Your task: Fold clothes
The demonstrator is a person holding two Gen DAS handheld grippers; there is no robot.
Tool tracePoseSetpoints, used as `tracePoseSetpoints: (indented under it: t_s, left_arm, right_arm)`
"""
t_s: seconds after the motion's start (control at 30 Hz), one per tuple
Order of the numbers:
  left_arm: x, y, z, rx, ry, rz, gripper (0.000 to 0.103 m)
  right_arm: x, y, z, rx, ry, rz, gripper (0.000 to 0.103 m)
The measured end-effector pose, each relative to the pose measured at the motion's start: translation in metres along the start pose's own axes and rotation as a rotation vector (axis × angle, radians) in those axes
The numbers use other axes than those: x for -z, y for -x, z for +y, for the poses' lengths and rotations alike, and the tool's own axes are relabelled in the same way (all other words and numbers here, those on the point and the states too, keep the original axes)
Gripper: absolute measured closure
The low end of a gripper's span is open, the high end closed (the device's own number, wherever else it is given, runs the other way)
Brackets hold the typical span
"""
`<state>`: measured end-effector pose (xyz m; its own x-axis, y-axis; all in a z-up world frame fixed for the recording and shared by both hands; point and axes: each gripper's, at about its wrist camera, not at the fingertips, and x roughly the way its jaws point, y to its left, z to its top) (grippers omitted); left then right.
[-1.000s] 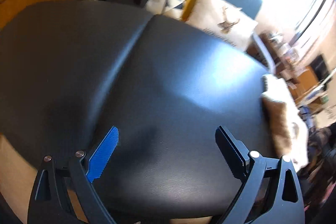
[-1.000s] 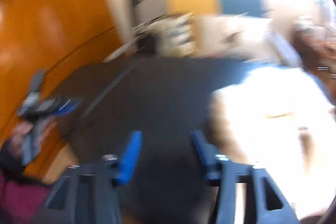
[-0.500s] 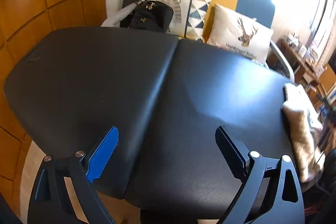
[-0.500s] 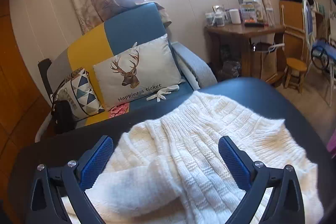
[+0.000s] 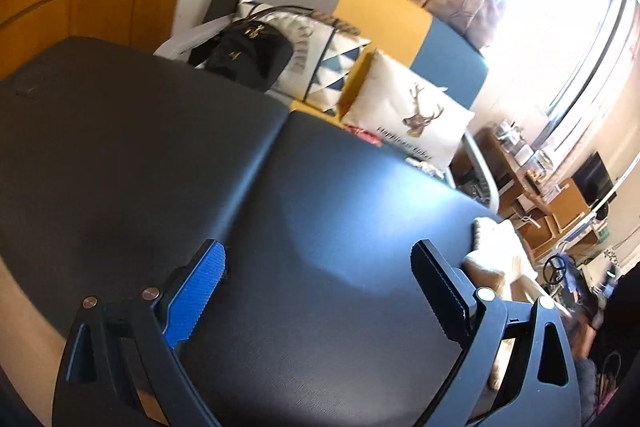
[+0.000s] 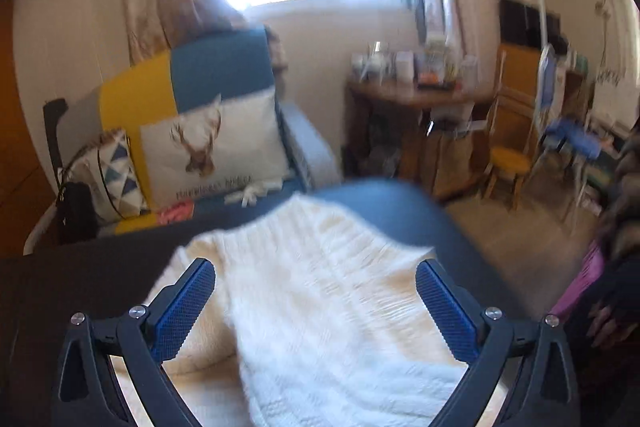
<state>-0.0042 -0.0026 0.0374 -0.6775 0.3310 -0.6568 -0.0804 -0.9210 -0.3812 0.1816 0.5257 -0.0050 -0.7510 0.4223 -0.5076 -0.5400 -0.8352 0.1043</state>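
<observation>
- Left tool [image 5: 316, 277] is being held with its jaws wide apart, nothing between them, above the black padded bench [image 5: 168, 163].
- Right tool [image 6: 316, 291] is being held with its jaws spread wide, nothing gripped; the white knitted sweater [image 6: 332, 307] is being framed between and below its fingers.
- Whether the right fingers are touching the knit cannot be told; the frame is being blurred by motion.
- The sweater is being seen lying rumpled at the bench's right end, its far edge near the bench rim; in the left view only a cream corner [image 5: 498, 255] is being shown, just beside the right-hand finger.
- Behind the bench, a deer-print cushion [image 6: 212, 151], a triangle-pattern cushion [image 5: 328, 67] and a black bag [image 5: 244, 51] are being seen on a grey, yellow and blue sofa [image 5: 384, 15].
</observation>
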Motion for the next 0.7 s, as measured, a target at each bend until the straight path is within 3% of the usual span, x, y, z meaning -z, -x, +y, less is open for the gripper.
tracePoseSetpoints:
  t_s: [0.1, 0.23, 0.3, 0.37, 0.5, 0.53, 0.57, 0.7]
  left_arm:
    - [-0.004, -0.011, -0.012, 0.063, -0.034, 0.02, 0.007]
    - [0.0, -0.024, -0.03, 0.122, -0.1, 0.076, 0.007]
    - [0.001, -0.031, -0.04, 0.143, -0.121, 0.099, 0.007]
    - [0.0, -0.033, -0.047, 0.153, -0.133, 0.099, 0.007]
    - [0.0, -0.033, -0.059, 0.182, -0.143, 0.097, 0.007]
    - [0.002, -0.031, -0.06, 0.184, -0.146, 0.096, 0.007]
    - [0.003, -0.029, -0.06, 0.186, -0.149, 0.096, 0.007]
    - [0.005, -0.026, -0.056, 0.154, -0.182, 0.089, 0.007]
  right_arm:
    - [-0.009, 0.074, -0.02, 0.14, -0.018, -0.083, 0.0]
    - [0.015, 0.123, -0.034, 0.444, -0.055, -0.041, 0.0]
    - [0.023, 0.124, -0.039, 0.411, -0.046, -0.01, 0.0]
    - [0.033, 0.106, -0.028, 0.296, -0.052, 0.049, 0.0]
    - [0.058, 0.026, 0.012, -0.105, -0.151, 0.255, 0.0]
    - [0.065, 0.003, 0.019, -0.142, -0.19, 0.3, 0.0]
    - [0.072, -0.019, 0.025, -0.146, -0.216, 0.337, 0.0]
    - [0.084, -0.075, 0.05, 0.084, -0.039, 0.417, 0.0]
